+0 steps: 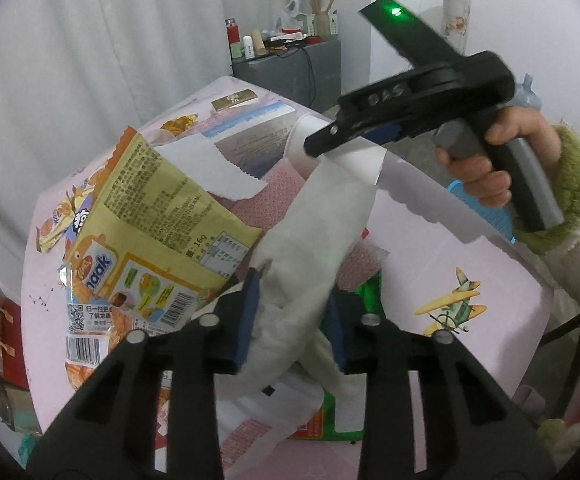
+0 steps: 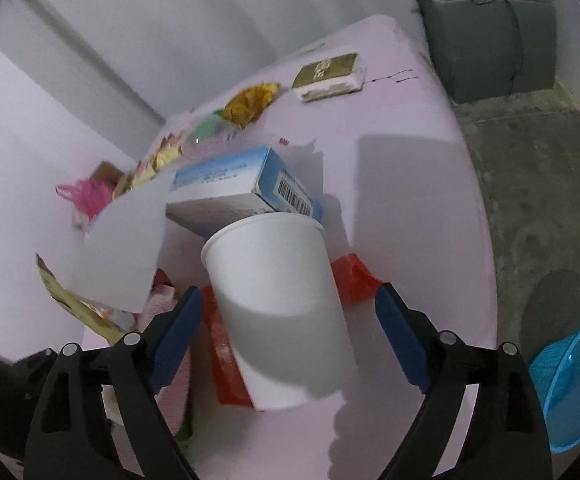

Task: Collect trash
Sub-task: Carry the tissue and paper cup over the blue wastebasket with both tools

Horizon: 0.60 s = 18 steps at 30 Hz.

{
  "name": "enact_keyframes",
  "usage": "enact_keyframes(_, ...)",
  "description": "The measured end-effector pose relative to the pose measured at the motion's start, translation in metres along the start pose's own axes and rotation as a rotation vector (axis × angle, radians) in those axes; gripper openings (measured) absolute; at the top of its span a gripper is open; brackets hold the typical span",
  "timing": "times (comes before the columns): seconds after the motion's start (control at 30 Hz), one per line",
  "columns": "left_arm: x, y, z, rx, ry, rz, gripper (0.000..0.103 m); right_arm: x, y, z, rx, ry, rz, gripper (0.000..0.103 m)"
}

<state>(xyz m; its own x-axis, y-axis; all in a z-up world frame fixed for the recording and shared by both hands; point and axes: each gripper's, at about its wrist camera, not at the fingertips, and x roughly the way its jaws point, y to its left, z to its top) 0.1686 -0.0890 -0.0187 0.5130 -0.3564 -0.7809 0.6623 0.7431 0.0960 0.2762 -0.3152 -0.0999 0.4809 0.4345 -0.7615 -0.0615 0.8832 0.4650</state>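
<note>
My left gripper (image 1: pixel 292 320) is shut on a crumpled white tissue (image 1: pixel 314 240) that stretches up and away from it above a pile of trash on the pink table (image 1: pixel 470 264). A yellow snack wrapper (image 1: pixel 157 216) lies just left of the tissue. My right gripper (image 2: pixel 290 332) is open, its blue pads on either side of a white paper cup (image 2: pixel 277 304) lying on its side; they are not touching it. The right gripper also shows in the left wrist view (image 1: pixel 322 144), over the cup. A blue and white carton (image 2: pixel 245 184) lies behind the cup, and a white paper sheet (image 2: pixel 125 248) to its left.
A gold box (image 2: pixel 330 72) and a crumpled yellow wrapper (image 2: pixel 249 100) lie at the far end of the table. A blue bin (image 2: pixel 570 384) stands on the floor at the right. A grey cabinet (image 2: pixel 498 48) with bottles stands beyond the table. Red packaging (image 2: pixel 225 356) lies under the cup.
</note>
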Motion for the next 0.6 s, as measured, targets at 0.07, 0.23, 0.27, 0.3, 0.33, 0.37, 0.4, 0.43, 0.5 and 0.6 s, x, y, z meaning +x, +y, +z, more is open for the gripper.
enact_keyframes(0.07, -0.003, -0.001, 0.0, 0.001, -0.005, -0.003, 0.017, 0.002, 0.002, 0.001, -0.017, 0.019, -0.022, 0.076)
enact_keyframes(0.23, -0.009, 0.002, 0.004, -0.015, -0.03, -0.015, 0.005, 0.0, 0.004, 0.002, -0.04, 0.013, -0.05, 0.065)
enact_keyframes(0.27, -0.011, 0.003, 0.005, -0.021, -0.04, -0.015, 0.005, -0.004, 0.004, 0.002, -0.035, 0.002, -0.041, 0.065)
enact_keyframes(0.3, -0.013, 0.004, 0.006, -0.026, -0.051, -0.013, 0.004, -0.01, 0.003, 0.001, -0.024, -0.015, -0.027, 0.064)
enact_keyframes(0.33, -0.016, 0.005, 0.007, -0.03, -0.062, -0.012, 0.003, -0.014, 0.003, 0.001, -0.017, -0.027, -0.015, 0.064)
enact_keyframes(0.37, -0.02, 0.005, 0.009, -0.034, -0.077, -0.011, 0.003, -0.02, 0.003, 0.0, -0.007, -0.043, 0.0, 0.064)
enact_keyframes(0.4, -0.025, 0.006, 0.01, -0.037, -0.093, -0.01, 0.003, -0.025, 0.003, 0.0, 0.003, -0.058, 0.015, 0.064)
enact_keyframes(0.43, -0.029, 0.005, 0.01, -0.04, -0.105, -0.01, 0.003, -0.034, 0.001, -0.001, 0.022, -0.081, 0.045, 0.064)
enact_keyframes(0.5, -0.039, 0.006, 0.013, -0.049, -0.136, -0.012, 0.003, -0.046, -0.002, -0.004, 0.053, -0.115, 0.099, 0.064)
enact_keyframes(0.6, -0.053, 0.008, 0.017, -0.072, -0.181, -0.018, 0.003, -0.06, -0.008, -0.009, 0.104, -0.155, 0.189, 0.064)
